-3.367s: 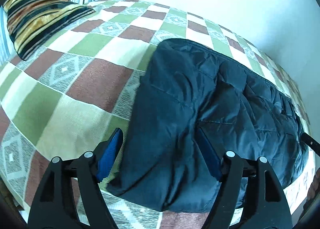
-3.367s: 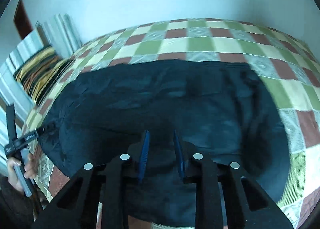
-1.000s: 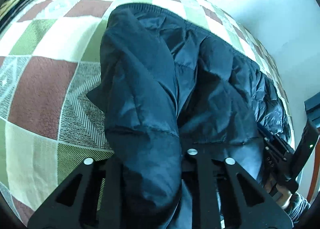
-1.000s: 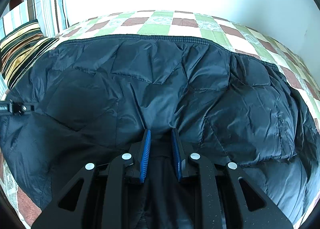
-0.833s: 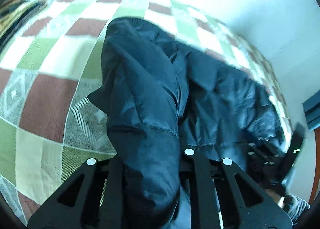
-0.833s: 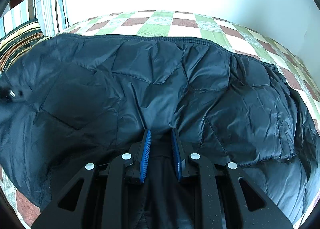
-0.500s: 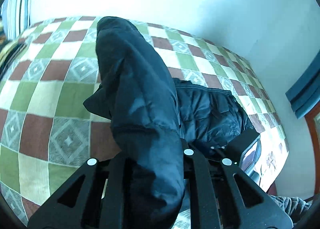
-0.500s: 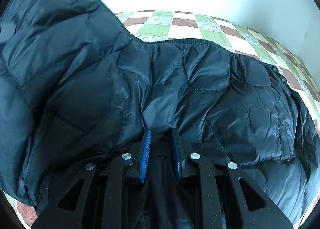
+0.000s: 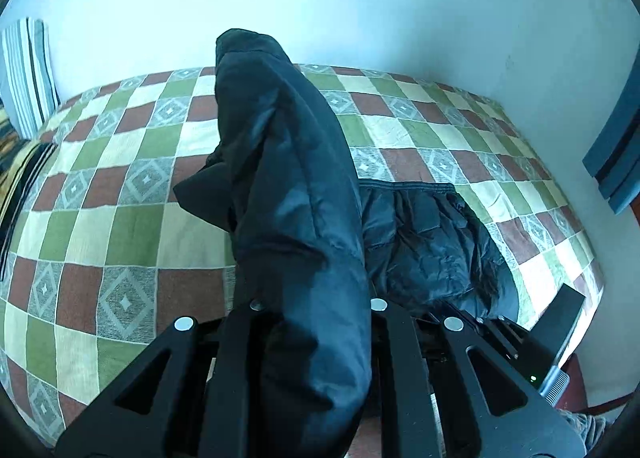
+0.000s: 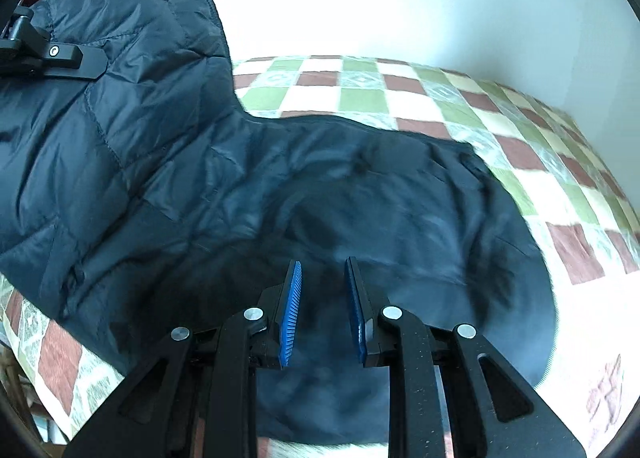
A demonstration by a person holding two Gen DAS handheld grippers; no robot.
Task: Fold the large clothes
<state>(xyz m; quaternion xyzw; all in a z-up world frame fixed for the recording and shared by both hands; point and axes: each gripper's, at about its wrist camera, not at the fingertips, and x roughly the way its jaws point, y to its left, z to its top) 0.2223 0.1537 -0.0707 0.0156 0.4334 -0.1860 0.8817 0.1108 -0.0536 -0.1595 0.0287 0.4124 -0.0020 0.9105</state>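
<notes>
A thick fold of the dark puffer jacket (image 9: 296, 218) is clamped in the left gripper (image 9: 316, 322), whose fingertips are buried in fabric. The right gripper (image 10: 322, 298) is narrowly parted, its blue pads (image 10: 291, 310) pinching the jacket's near edge.

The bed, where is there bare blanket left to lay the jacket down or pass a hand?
The checked blanket is bare between the lifted jacket and the striped pillows, and along the far wall. A second bare strip runs beyond the jacket's far edge toward the right corner. Crowded: the near right side, where the jacket lies bunched beside both tongs.
</notes>
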